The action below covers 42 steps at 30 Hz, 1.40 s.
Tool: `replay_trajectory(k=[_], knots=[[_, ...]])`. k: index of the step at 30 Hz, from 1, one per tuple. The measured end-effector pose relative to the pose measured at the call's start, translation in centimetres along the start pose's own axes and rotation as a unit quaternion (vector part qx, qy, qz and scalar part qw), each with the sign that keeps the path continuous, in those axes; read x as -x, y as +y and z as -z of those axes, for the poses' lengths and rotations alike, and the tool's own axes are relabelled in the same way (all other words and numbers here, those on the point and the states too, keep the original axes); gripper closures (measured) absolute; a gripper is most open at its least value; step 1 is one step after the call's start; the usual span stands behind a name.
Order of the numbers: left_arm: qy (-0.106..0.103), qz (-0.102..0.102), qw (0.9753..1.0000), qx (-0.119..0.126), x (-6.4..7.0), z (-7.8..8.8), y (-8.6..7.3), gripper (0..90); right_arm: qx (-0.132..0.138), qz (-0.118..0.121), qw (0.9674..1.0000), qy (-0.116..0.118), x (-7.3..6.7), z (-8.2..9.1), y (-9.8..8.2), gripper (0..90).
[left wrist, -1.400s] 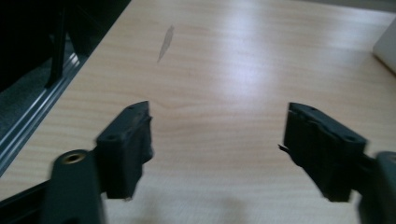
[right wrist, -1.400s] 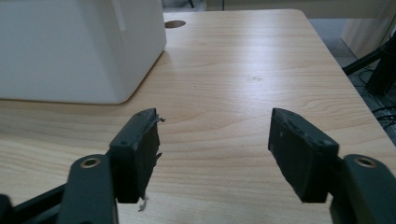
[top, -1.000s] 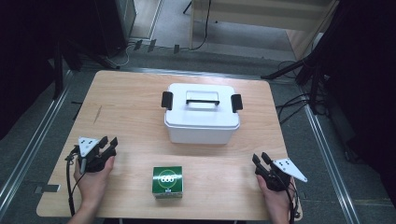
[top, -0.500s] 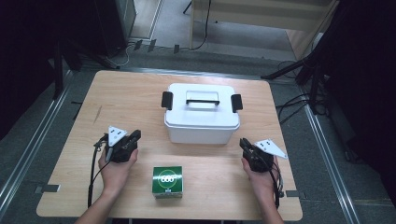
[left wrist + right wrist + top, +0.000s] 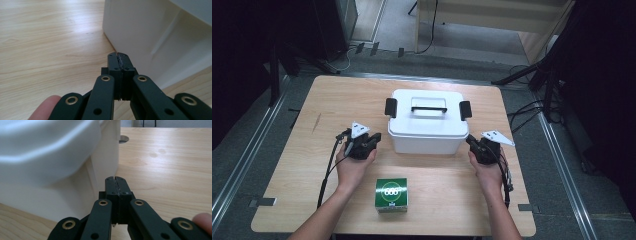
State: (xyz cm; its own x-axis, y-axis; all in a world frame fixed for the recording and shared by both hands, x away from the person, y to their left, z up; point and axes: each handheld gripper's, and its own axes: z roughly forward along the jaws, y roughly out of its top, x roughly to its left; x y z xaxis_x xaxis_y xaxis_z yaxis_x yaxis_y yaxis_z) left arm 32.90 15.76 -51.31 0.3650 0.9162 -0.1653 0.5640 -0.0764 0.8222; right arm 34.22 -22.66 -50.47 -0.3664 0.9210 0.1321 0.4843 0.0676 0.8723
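White plastic makes up the box (image 5: pixel 427 122) that sits near the middle of the wooden table (image 5: pixel 337 100), a little toward the far edge. Its lid carries a black handle (image 5: pixel 428 106) on top, and a black latch (image 5: pixel 390 107) sits at each end.

At the box's near left corner the left gripper (image 5: pixel 374 138) is held in the left hand (image 5: pixel 353 167), its tips pointing toward the box wall and close beside it. In the left gripper view the two black jaws are pressed together with nothing between them, and the white wall (image 5: pixel 150 37) rises just past and to the right of their tips; I cannot tell whether they touch it. A fingertip (image 5: pixel 46 108) shows at the bottom left of that view.

At the near right corner the right gripper (image 5: pixel 472 141) is held in the right hand (image 5: pixel 486 172), and points in at the box from the other side. The right gripper view shows its jaws closed flat against each other, empty, with the box's rounded lid edge (image 5: pixel 50 150) and wall looming to the left, just beside the tips. Bare tabletop stretches off to the right.

Well apart from the box, near the table's front edge and between the two forearms, stands a small green carton (image 5: pixel 392 194) with a white round mark on top. Cables (image 5: pixel 328 172) trail from both grippers back along the arms.
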Motion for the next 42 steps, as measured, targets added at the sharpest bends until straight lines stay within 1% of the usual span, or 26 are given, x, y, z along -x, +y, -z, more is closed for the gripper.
replay_trajectory(k=[2, 4, 5, 6, 8, 9, 10, 12, 13, 14, 15, 17, 18, 21, 23, 24, 26, 29, 30, 31, 32, 34, 35, 40, 41, 42], knots=[[-0.01, 0.001, 0.9999, -0.002, 0.2, -0.4, 0.5, 90.0, -0.001, 0.008, 1.0, 0.003, -0.3, -0.3, 0.3, 90.0], [-0.017, -0.006, 0.9998, 0.002, 0.4, -0.6, 0.7, 90.0, 0.005, 0.012, 0.9999, 0.0, -0.7, -0.5, 0.5, 90.0], [-0.032, -0.008, 0.9994, 0.005, 0.5, -0.6, 0.8, 90.0, 0.007, 0.012, 0.9999, 0.001, -0.7, -0.5, 0.4, 90.0], [-0.036, -0.011, 0.9993, 0.005, 0.6, -0.6, 0.9, 90.0, 0.008, 0.006, 0.9999, 0.009, -0.8, -0.6, 0.3, 90.0], [-0.03, -0.017, 0.9994, 0.006, 0.6, -0.6, 0.9, 90.0, 0.008, 0.016, 0.9997, 0.014, -1.2, -0.6, 0.2, 90.0], [-0.033, -0.011, 0.9994, 0.005, 0.4, -0.6, 0.9, 90.0, 0.008, 0.027, 0.9996, 0.009, -1.5, -0.7, 0.1, 90.0], [-0.031, -0.007, 0.9995, 0.006, 0.0, -0.5, 0.8, 90.0, 0.009, 0.032, 0.9994, 0.004, -1.8, -0.7, 0.1, 90.0], [-0.021, -0.004, 0.9997, 0.01, -0.4, -0.1, 0.6, 90.0, 0.007, 0.031, 0.9995, 0.009, -2.4, -0.9, 0.1, 90.0], [-0.021, -0.004, 0.9997, 0.01, -0.4, -0.1, 0.6, 90.0, 0.007, 0.038, 0.9992, 0.009, -3.0, -1.0, 0.1, 90.0], [-0.018, -0.005, 0.9998, 0.01, -0.5, 0.1, 0.5, 90.0, 0.007, 0.038, 0.9992, 0.009, -3.0, -1.0, 0.1, 90.0], [-0.014, -0.006, 0.9998, 0.01, -0.7, 0.4, 0.3, 90.0, 0.006, 0.04, 0.9991, 0.01, -3.7, -1.1, 0.1, 90.0], [-0.009, -0.005, 0.9999, 0.01, -1.2, 1.2, -0.2, 90.0, 0.007, 0.046, 0.9988, 0.013, -4.2, -1.2, 0.0, 90.0], [-0.009, -0.005, 0.9999, 0.01, -1.2, 1.2, -0.2, 90.0, 0.007, 0.046, 0.9988, 0.013, -4.2, -1.2, 0.0, 90.0], [-0.001, 0.002, 0.9999, 0.016, -1.8, 2.2, -1.0, 90.0, 0.006, 0.05, 0.9985, 0.022, -5.2, -1.2, -0.2, 90.0], [0.006, -0.002, 0.9999, 0.013, -2.1, 2.8, -1.4, 90.0, 0.006, 0.055, 0.9982, 0.026, -6.4, -1.3, -0.3, 90.0], [0.01, -0.003, 0.9999, 0.01, -2.2, 3.0, -1.6, 90.0, 0.006, 0.055, 0.9982, 0.026, -6.4, -1.3, -0.3, 90.0], [0.018, -0.002, 0.9998, 0.009, -2.6, 3.7, -2.0, 90.0, 0.005, 0.06, 0.9978, 0.028, -7.3, -1.4, -0.4, 90.0], [0.028, 0.003, 0.9996, 0.008, -3.1, 4.4, -2.3, 90.0, 0.002, 0.058, 0.998, 0.026, -8.4, -1.6, -0.4, 90.0], [0.032, 0.005, 0.9995, 0.008, -3.3, 4.7, -2.5, 90.0, 0.003, 0.059, 0.9979, 0.027, -9.2, -1.8, -0.4, 90.0], [0.033, 0.008, 0.9994, 0.009, -3.5, 5.0, -2.6, 90.0, 0.003, 0.059, 0.9979, 0.027, -9.2, -1.8, -0.4, 90.0], [0.038, 0.013, 0.9991, 0.01, -4.0, 5.5, -2.9, 90.0, 0.004, 0.059, 0.9979, 0.027, -10.0, -2.0, -0.5, 90.0], [0.041, 0.016, 0.999, 0.011, -4.3, 5.8, -3.1, 90.0, 0.005, 0.061, 0.9977, 0.029, -10.4, -2.0, -0.6, 90.0], [0.044, 0.021, 0.9987, 0.01, -4.6, 6.2, -3.2, 90.0, 0.008, 0.063, 0.9975, 0.031, -11.2, -2.1, -0.8, 90.0], [0.053, 0.023, 0.9983, 0.007, -5.2, 6.8, -3.4, 90.0, 0.011, 0.06, 0.9976, 0.032, -12.2, -2.1, -1.0, 90.0], [0.053, 0.03, 0.9981, 0.008, -5.3, 6.9, -3.5, 90.0, 0.01, 0.064, 0.9973, 0.035, -12.2, -2.1, -1.0, 90.0], [0.074, 0.03, 0.9967, 0.01, -5.1, 7.4, -3.7, 90.0, 0.015, 0.062, 0.9974, 0.034, -12.2, -1.9, -1.0, 90.0]])
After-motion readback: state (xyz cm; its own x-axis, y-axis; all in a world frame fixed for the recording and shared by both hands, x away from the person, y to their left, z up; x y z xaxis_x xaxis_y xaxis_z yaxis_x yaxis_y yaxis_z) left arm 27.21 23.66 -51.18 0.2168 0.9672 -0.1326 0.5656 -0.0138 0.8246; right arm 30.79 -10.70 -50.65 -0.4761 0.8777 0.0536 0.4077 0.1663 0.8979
